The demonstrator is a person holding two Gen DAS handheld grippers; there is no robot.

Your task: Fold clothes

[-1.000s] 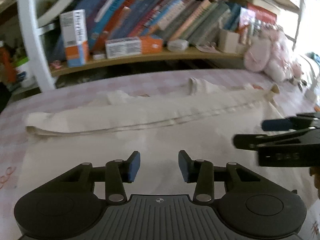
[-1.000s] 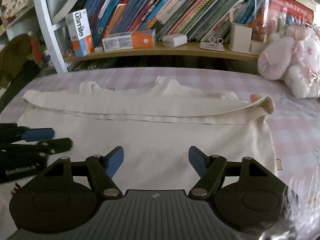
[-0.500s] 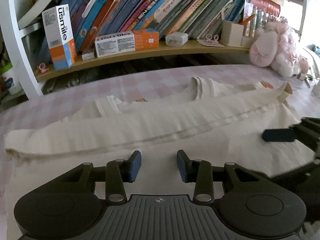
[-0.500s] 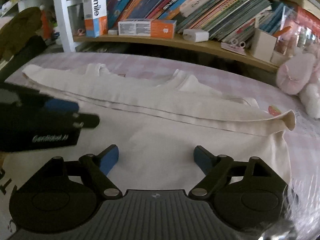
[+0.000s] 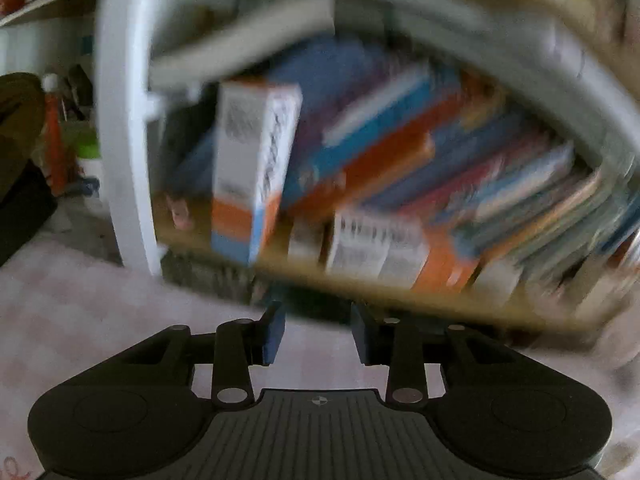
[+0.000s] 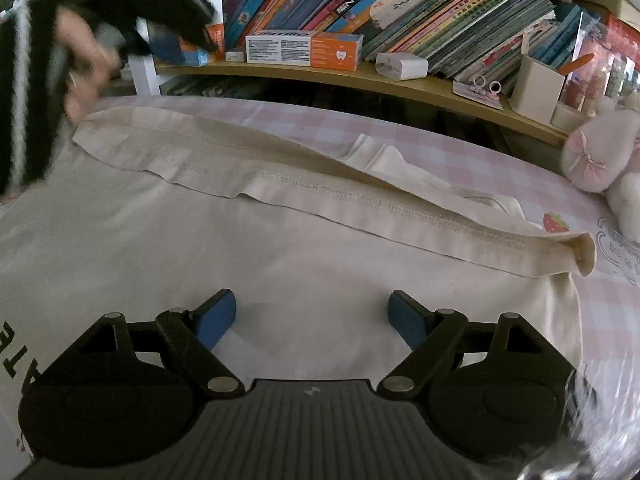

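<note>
Left wrist view first: it's a smeary mess of motion blur. My left gripper [image 5: 316, 332] has its jaws set narrow with nothing between them, and it's aimed at the bookshelf [image 5: 360, 280] and the tall toothpaste box [image 5: 252, 168] instead of the cloth. Only the pink checked sheet [image 5: 80, 308] shows under the fingers. Half a second ago this camera was looking right down on the folded band of the garment, so the hand has swung up and off to the far left corner.

Right wrist view is sharp. The right gripper [image 6: 312, 320] stands wide, empty, hovering over the cream garment [image 6: 280, 248], which lies flat across the bed. It was a bit narrower a second ago. The far edge is already turned over into a long band [image 6: 360, 200] running from left to the right corner. Up top left I can see the person's hand [image 6: 84, 64] and the left gripper, blurred, near that band's left end; earlier it sat low at the left edge of this view.

So I'd say one long fold is done, and the rest of the folds are still ahead.
</note>
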